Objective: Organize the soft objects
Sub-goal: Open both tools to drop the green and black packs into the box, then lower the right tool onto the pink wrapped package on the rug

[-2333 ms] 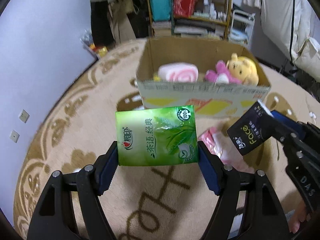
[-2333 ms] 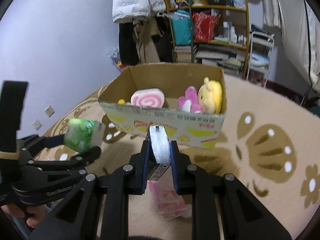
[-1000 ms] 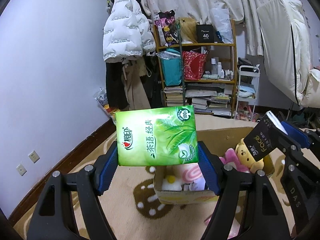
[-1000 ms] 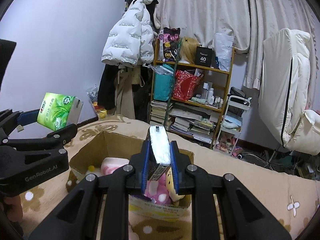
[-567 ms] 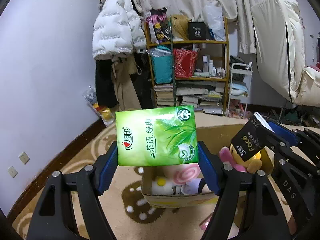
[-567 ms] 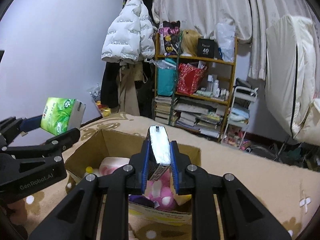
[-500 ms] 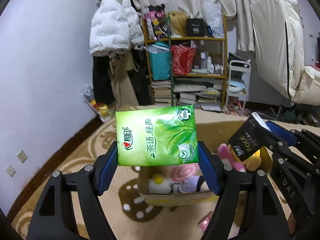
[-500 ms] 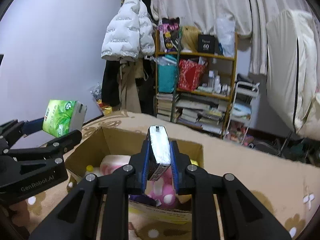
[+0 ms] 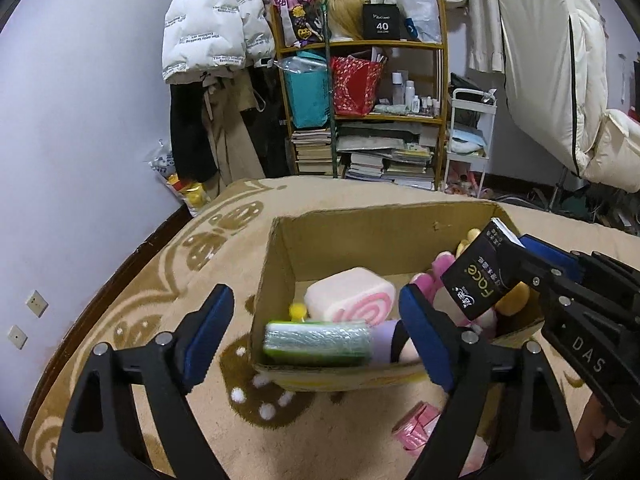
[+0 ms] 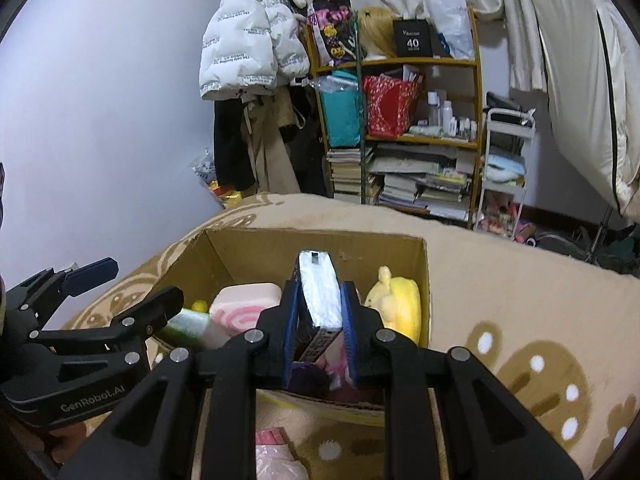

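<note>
My right hand-held gripper (image 10: 319, 312) clamps a black tissue pack (image 10: 318, 296) above the open cardboard box (image 10: 424, 272). Inside lie a pink swirl cushion (image 10: 244, 304) and a yellow plush (image 10: 400, 304). My left hand-held gripper (image 10: 132, 284), jaws opening, hovers empty at the box's left edge.

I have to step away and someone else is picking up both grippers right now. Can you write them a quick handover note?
Left gripper: jaws opening, nothing between them; the green tissue pack lies in the cardboard box by the near wall.
Right gripper: shut on the black tissue pack, held above the box.
In the box: pink swirl plush, pink plush, yellow plush.
Done: green pack in the box.
Left: drop the black pack in; then the pink pack on the rug in front of the box.
</note>
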`<state>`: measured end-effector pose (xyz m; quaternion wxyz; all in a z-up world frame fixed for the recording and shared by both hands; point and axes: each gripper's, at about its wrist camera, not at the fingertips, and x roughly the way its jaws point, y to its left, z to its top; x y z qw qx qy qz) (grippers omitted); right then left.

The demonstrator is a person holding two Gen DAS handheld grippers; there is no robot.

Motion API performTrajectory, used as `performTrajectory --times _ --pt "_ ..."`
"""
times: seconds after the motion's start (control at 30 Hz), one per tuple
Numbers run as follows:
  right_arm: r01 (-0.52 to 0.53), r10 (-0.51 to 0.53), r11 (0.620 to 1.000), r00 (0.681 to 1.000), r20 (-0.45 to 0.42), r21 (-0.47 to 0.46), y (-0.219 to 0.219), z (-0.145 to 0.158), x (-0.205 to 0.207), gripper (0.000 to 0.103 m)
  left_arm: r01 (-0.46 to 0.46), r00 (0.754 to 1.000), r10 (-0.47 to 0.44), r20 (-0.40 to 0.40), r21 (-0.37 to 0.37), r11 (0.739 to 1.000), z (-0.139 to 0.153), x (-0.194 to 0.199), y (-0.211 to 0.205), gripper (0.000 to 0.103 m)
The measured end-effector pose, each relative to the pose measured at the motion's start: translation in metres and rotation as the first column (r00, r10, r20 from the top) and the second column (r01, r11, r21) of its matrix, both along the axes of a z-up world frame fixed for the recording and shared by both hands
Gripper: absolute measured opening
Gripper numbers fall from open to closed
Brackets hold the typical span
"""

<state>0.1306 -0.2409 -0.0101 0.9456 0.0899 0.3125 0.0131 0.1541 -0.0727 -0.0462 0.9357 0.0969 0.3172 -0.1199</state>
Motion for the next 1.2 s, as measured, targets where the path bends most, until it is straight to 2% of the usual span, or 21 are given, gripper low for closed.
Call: performTrajectory --times 0.07,0.33,0.5,0.57,0.7,0.77,0.9,1.0,1.2 --pt "-0.005 0.005 1.000 1.000 -0.005 0.005 0.000 -0.001 -0.001 0.024 -0.013 1.000 0.013 -0.002 0.010 1.000 0.000 -0.001 0.002 0.090" --pt "-0.010 0.009 1.000 1.000 0.005 0.008 0.001 0.007 -0.013 0.026 -0.064 0.998 0.064 0.006 0.038 0.997 0.009 -0.019 0.016 0.097" --pt "0.003 -0.004 1.000 1.000 0.016 0.020 0.000 0.018 -0.027 0.046 -0.077 0.997 0.077 0.013 0.027 0.997 0.020 -0.036 0.027 0.100" --pt "0.009 -0.009 1.000 1.000 0.014 0.020 -0.001 0.022 -0.032 0.061 -0.076 0.997 0.076 0.018 0.029 0.997 0.025 -0.046 0.031 0.100" --pt "0.014 -0.014 0.999 1.000 0.013 0.029 -0.001 0.030 -0.044 0.076 -0.071 0.997 0.070 0.027 0.030 0.997 0.034 -0.064 0.036 0.101" --pt "0.015 -0.015 0.999 1.000 0.015 0.037 -0.002 0.035 -0.050 0.089 -0.073 0.997 0.072 0.038 0.025 0.997 0.040 -0.074 0.039 0.101" --pt "0.005 -0.006 1.000 0.999 0.036 0.013 0.003 0.047 -0.065 0.094 -0.078 0.995 0.078 0.057 0.013 0.997 0.049 -0.090 0.047 0.101" --pt "0.001 0.000 1.000 0.998 0.057 -0.019 0.009 0.056 -0.077 0.103 -0.084 0.995 0.083 0.054 0.004 0.996 0.054 -0.099 0.051 0.101" --pt "-0.012 0.012 1.000 0.999 0.053 -0.007 0.013 0.063 -0.093 0.103 -0.097 0.994 0.095 0.061 0.017 0.995 0.062 -0.116 0.059 0.101"
